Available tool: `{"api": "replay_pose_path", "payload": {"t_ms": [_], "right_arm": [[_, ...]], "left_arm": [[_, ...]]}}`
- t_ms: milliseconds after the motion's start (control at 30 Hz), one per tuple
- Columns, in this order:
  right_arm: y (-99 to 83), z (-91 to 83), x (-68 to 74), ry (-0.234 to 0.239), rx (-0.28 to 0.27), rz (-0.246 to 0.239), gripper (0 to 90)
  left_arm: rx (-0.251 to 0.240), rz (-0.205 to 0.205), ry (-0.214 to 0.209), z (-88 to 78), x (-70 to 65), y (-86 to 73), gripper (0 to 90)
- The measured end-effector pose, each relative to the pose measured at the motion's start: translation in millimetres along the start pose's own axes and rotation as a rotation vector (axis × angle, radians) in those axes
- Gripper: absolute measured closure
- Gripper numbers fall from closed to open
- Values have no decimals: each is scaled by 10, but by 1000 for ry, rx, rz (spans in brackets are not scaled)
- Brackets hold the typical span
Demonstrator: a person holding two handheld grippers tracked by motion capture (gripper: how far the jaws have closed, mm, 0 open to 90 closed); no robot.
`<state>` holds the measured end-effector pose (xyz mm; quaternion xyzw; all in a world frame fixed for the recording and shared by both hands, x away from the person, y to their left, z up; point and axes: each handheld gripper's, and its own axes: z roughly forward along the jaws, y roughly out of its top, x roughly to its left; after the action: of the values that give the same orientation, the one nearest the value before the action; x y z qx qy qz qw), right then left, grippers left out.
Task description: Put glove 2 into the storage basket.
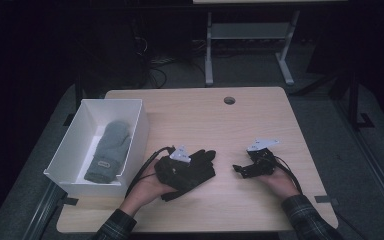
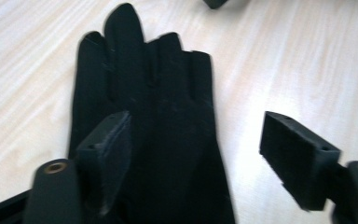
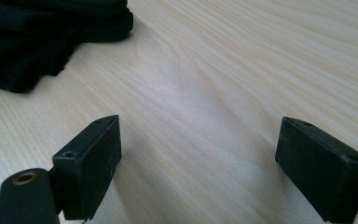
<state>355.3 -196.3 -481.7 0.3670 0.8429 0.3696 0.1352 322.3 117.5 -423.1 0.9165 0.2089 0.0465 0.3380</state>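
Left tool (image 2: 196, 154) spread above black glove (image 2: 154, 116) (flat on table); right tool (image 3: 198, 168) spread

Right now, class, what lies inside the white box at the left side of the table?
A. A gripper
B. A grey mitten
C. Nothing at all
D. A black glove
B: the high view shows a grey mitten lying flat inside the white box, while the black glove lies out on the wooden table, beside the box.
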Motion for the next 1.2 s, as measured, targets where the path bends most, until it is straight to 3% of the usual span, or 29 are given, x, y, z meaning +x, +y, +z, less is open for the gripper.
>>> {"api": "replay_pose_path", "payload": {"t_ms": [167, 400, 533, 1033, 1200], "right_arm": [[1, 1, -1, -1, -1, -1, 141], [1, 2, 0, -2, -1, -1, 141], [1, 3, 1, -3, -1, -1, 141], [0, 4, -2, -3, -3, -5, 141], [1, 4, -1, -3, -2, -5, 142]], "left_arm": [[1, 3, 34, 89, 133, -7, 173], [64, -12, 69, 190, 214, -81, 152], [63, -31, 63, 205, 248, -109, 139], [68, -42, 47, 270, 257, -170, 152], [57, -30, 22, 260, 227, -168, 266]]}}
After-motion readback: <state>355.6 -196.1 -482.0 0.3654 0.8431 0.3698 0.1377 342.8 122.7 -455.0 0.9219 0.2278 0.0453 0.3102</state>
